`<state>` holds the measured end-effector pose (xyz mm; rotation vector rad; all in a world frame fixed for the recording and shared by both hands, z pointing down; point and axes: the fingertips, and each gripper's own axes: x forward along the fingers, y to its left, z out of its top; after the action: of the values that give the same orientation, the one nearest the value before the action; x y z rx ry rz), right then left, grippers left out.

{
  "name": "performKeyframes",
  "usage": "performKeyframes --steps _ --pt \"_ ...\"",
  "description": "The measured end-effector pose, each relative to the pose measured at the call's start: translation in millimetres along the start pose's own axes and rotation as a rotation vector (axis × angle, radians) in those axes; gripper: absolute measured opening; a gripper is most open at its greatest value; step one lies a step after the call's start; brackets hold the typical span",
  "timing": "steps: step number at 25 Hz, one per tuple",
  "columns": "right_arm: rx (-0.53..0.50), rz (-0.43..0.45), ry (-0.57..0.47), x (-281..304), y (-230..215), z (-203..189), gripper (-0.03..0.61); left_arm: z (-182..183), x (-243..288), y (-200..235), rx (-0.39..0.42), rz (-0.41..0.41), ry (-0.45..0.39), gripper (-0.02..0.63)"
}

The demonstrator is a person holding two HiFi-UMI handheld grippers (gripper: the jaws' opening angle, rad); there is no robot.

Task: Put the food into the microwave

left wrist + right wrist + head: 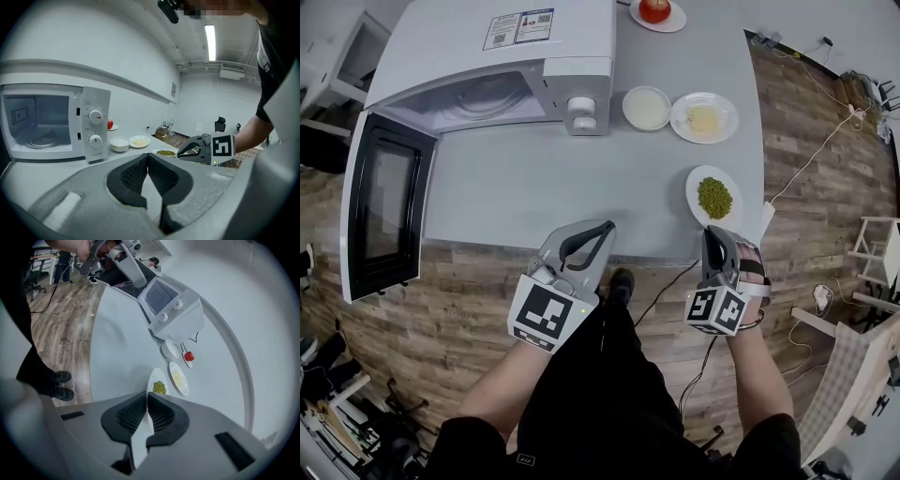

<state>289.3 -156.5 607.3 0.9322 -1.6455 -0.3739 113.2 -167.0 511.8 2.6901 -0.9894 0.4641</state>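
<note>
A white microwave (487,56) stands at the table's back left with its door (384,202) swung fully open and the turntable inside bare. A white plate of green peas (715,197) (165,153) (158,386) lies at the table's near right edge. My right gripper (710,232) (146,395) is at the plate's near rim, jaws shut on that rim; the plate rests on the table. My left gripper (607,225) (147,157) hovers at the table's front edge, left of the plate, shut with nothing in it.
Behind the pea plate sit a small white bowl (646,107) and a plate of pale yellow food (704,117). A tomato on a plate (656,11) lies at the far edge. The grey table (525,178) ends at the person's legs; cables cross the wooden floor.
</note>
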Motion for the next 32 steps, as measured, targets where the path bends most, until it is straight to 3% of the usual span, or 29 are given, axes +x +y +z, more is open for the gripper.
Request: performKeyframes --steps 5,13,25,32 --pt "-0.018 -0.032 -0.013 -8 -21 5 0.020 16 -5 -2 0.012 0.012 -0.012 0.009" --pt "-0.157 -0.152 -0.036 -15 -39 7 0.020 25 -4 -4 0.026 0.025 -0.017 0.009" --pt "-0.200 -0.273 -0.148 -46 -67 29 0.020 37 -4 -8 0.031 0.046 -0.021 0.009" --pt "-0.207 -0.317 -0.245 -88 -95 60 0.020 66 -22 -15 0.048 0.073 -0.048 0.009"
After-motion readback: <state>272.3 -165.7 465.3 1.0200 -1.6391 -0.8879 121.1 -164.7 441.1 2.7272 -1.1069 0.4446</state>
